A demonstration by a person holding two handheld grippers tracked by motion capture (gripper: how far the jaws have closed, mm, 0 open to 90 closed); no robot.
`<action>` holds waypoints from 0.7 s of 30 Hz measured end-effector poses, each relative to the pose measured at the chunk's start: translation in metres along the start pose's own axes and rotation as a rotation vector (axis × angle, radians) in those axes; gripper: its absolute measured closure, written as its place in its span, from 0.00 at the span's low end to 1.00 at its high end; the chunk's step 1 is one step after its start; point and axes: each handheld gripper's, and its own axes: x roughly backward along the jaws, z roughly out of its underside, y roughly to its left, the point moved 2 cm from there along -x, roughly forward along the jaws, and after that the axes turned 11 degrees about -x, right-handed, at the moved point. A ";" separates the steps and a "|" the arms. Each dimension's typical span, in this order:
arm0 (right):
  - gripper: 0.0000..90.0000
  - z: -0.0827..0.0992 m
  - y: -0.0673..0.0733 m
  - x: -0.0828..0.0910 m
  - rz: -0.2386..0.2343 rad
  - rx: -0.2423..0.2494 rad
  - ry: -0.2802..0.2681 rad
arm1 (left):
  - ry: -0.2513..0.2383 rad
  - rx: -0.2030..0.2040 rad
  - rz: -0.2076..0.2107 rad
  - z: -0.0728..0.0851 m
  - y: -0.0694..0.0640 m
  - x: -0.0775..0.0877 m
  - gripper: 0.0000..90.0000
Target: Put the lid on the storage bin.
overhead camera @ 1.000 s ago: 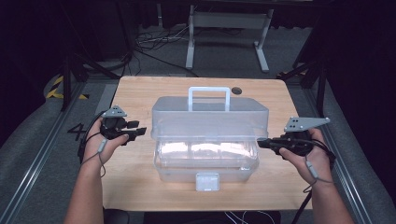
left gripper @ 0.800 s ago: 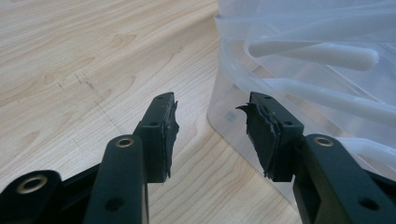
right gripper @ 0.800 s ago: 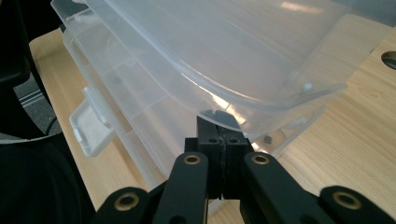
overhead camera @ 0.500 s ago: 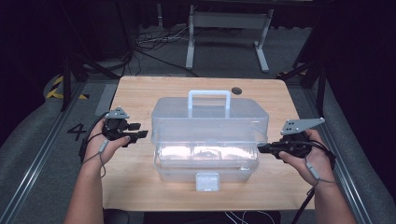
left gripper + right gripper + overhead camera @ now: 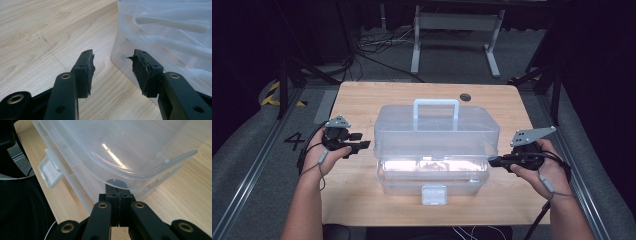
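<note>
My right fingers (image 5: 117,185) are pressed together, their tips tucked at the lid rim of the clear storage box (image 5: 437,142), at its right end. My left fingers (image 5: 113,71) stand apart with nothing between them, just beside the box's left wall. The box lies between my hands mid-tabletop (image 5: 362,100), long axis running hand to hand, so I judge the right is nearer to lifting the lid.
</note>
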 end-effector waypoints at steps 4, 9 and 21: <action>1.00 0.001 0.000 -0.001 0.002 0.005 0.021 | 0.004 0.002 0.001 0.001 0.001 -0.001 0.58; 1.00 0.002 0.000 -0.002 0.009 0.007 0.043 | 0.009 0.007 0.004 0.002 0.001 -0.001 0.57; 1.00 0.004 -0.001 -0.001 0.027 0.020 0.071 | 0.010 0.010 0.005 0.003 0.002 -0.001 0.57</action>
